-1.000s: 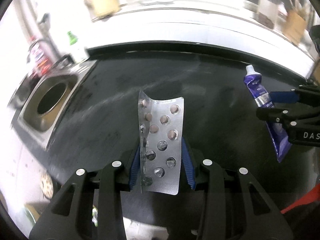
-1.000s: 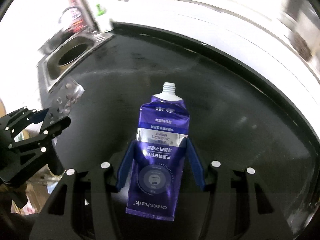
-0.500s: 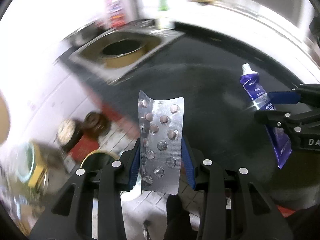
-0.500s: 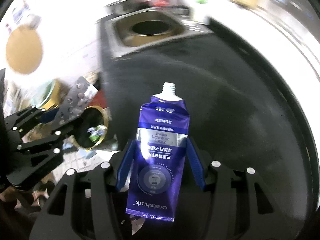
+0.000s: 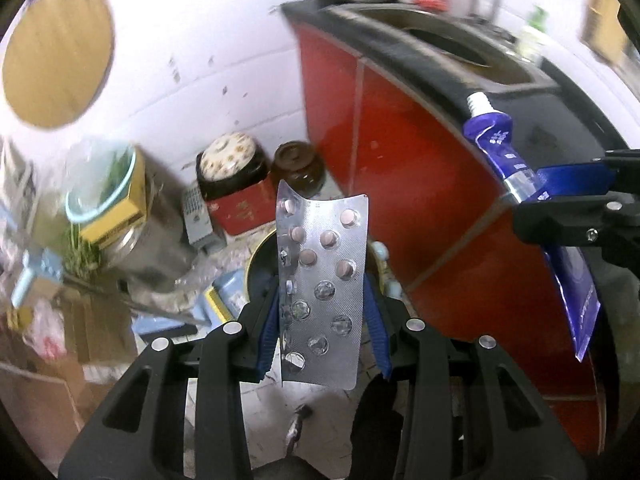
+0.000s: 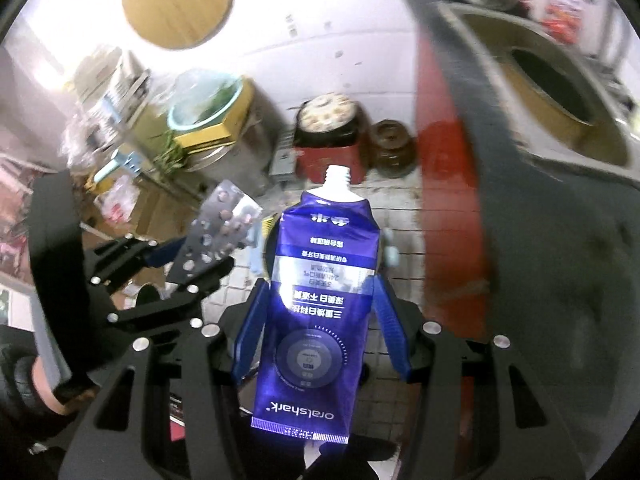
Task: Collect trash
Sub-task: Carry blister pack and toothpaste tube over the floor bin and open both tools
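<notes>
My left gripper (image 5: 322, 300) is shut on a silver pill blister pack (image 5: 322, 280), which stands upright between the blue pads. My right gripper (image 6: 320, 304) is shut on a flattened purple toothpaste tube (image 6: 316, 312), uncapped nozzle pointing away. Both point down at the floor beside the counter. Directly behind the blister pack lies the yellow rim of a round bin (image 5: 258, 252); its opening is mostly hidden. The toothpaste tube (image 5: 516, 172) and right gripper (image 5: 568, 204) show at the right of the left wrist view. In the right wrist view the blister pack (image 6: 218, 228) and left gripper (image 6: 188, 258) sit at the left.
A red-fronted cabinet (image 5: 384, 152) with a black counter (image 6: 560, 248) and sink (image 6: 560, 92) stands on the right. On the tiled floor against the white wall sit a brown jar (image 5: 298, 166), a red box (image 5: 240, 208) with a round tin, a lidded pot (image 6: 208, 104) and cardboard boxes (image 5: 92, 320).
Both grippers have swung off the black counter to the left and tilted down toward the floor, each keeping its item. The sink has shifted to the upper right; floor clutter has come into view.
</notes>
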Demonstrator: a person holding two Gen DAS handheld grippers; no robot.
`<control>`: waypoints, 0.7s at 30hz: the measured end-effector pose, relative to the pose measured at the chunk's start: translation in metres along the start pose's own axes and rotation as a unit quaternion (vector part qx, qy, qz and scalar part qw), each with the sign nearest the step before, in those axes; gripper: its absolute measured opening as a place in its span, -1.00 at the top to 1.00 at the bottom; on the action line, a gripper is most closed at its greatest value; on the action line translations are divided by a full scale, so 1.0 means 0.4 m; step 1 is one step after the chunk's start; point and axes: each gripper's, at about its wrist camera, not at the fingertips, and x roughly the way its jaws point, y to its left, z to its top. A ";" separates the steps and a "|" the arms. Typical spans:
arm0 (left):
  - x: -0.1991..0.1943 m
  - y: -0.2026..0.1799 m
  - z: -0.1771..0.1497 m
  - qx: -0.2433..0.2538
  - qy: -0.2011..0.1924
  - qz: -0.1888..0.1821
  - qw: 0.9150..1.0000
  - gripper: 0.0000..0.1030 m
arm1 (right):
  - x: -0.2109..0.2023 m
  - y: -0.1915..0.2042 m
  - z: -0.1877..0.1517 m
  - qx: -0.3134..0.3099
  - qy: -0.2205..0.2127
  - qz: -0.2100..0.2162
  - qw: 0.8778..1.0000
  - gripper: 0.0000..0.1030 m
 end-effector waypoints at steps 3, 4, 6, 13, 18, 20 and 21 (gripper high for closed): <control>0.062 0.050 -0.002 -0.016 0.003 -0.002 1.000 0.26 | 0.109 0.013 0.061 -0.010 0.027 0.018 0.999 -0.03; 0.085 0.065 -0.005 -0.019 0.004 -0.003 1.000 0.26 | 0.142 0.013 0.079 -0.012 0.037 0.022 0.999 -0.03; 0.124 0.079 -0.002 -0.021 0.006 -0.007 1.000 0.25 | 0.212 0.017 0.107 -0.014 0.055 0.032 0.998 -0.03; 0.236 0.115 0.001 -0.027 0.018 -0.025 0.999 0.20 | 0.365 0.015 0.157 -0.028 0.093 0.033 0.995 -0.04; 0.274 0.133 0.001 -0.039 0.020 -0.049 0.998 -0.36 | 0.435 -0.006 0.203 -0.019 0.111 0.038 0.993 -0.53; 0.281 0.137 -0.001 -0.041 0.014 -0.038 0.998 -0.60 | 0.444 -0.012 0.219 -0.019 0.102 0.031 0.994 -0.66; 0.285 0.138 -0.002 -0.040 0.015 -0.036 0.998 -0.60 | 0.452 -0.020 0.223 -0.014 0.107 0.033 0.994 -0.66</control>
